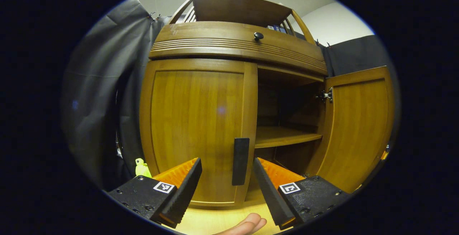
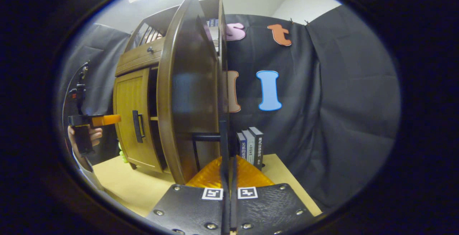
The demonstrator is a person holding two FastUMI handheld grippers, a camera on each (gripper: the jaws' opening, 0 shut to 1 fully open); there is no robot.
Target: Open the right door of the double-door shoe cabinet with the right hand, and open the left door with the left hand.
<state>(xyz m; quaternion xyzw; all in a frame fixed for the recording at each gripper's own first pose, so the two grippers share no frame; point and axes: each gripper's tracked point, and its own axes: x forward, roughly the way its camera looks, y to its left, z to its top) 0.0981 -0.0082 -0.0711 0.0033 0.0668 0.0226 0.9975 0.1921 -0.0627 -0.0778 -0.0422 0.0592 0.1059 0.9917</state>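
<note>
Left gripper [image 1: 227, 177]: jaws apart, handle [image 1: 240, 161] between them, untouched | left door [image 1: 197, 120]: shut, frame centre | right gripper [image 2: 228, 163]: fingers pressed together on right-door handle [image 2: 223, 134] | right door [image 2: 188, 95]: swung open, centre-left | books [image 2: 251, 145]: beside it.

We see the shoe cabinet [image 1: 236, 48] standing on the desk [image 1: 215, 220], its closed left door [image 1: 197, 127] beside the open right door [image 1: 358, 127]; books [image 2: 251, 147] stand behind that door.
</note>
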